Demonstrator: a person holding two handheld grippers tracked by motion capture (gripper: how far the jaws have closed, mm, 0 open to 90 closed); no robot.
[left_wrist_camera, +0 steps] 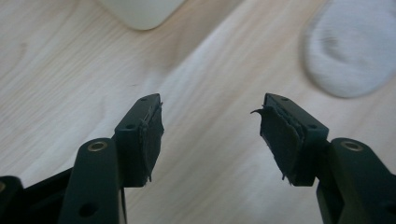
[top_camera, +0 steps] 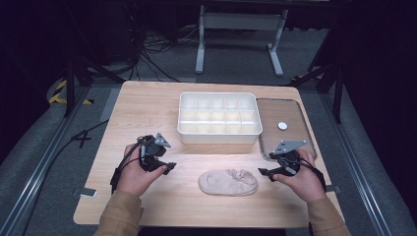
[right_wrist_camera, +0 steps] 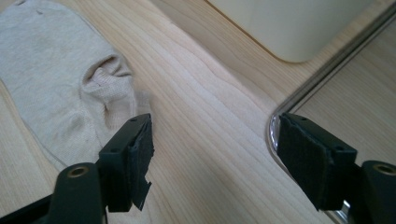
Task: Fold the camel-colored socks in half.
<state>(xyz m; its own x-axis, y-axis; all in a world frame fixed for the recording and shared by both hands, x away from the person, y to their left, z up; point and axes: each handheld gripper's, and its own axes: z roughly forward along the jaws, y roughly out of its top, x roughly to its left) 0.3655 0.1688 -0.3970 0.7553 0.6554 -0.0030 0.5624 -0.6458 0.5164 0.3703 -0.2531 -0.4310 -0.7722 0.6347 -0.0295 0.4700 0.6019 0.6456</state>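
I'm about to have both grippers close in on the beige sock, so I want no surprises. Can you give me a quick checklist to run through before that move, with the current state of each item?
1. Left gripper open, nothing between its jaws: ok.
2. Right gripper open, nothing between its jaws: ok.
3. Sock lies flat on the table, between the two grippers, untouched: ok.
4. Table between each gripper and the sock bare: ok.
5. White divided box stands behind the sock, with its compartments showing nothing inside: ok.
6. Clear lid off the box, lying to its right: ok.
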